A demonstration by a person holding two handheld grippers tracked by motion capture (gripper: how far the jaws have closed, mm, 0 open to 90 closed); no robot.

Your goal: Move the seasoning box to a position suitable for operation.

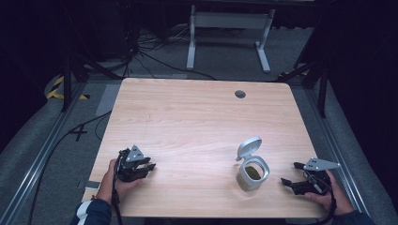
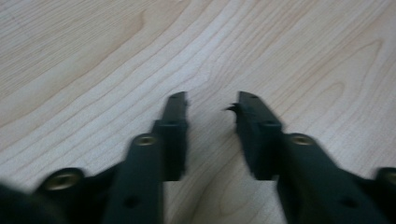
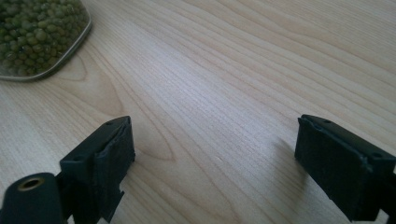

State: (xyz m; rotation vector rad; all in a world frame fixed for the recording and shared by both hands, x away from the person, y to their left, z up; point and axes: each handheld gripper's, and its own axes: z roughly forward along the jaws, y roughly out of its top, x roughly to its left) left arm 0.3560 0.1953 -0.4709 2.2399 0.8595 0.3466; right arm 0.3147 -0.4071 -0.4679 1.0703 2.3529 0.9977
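left gripper (image 1: 148,168) near front-left edge, jaws parted, empty | right gripper (image 1: 290,174) front-right, jaws wide apart, empty | green-bean jar (image 1: 252,175) just beside right gripper, flip lid (image 1: 248,147) up | no readable writing | wooden table (image 1: 187,117)
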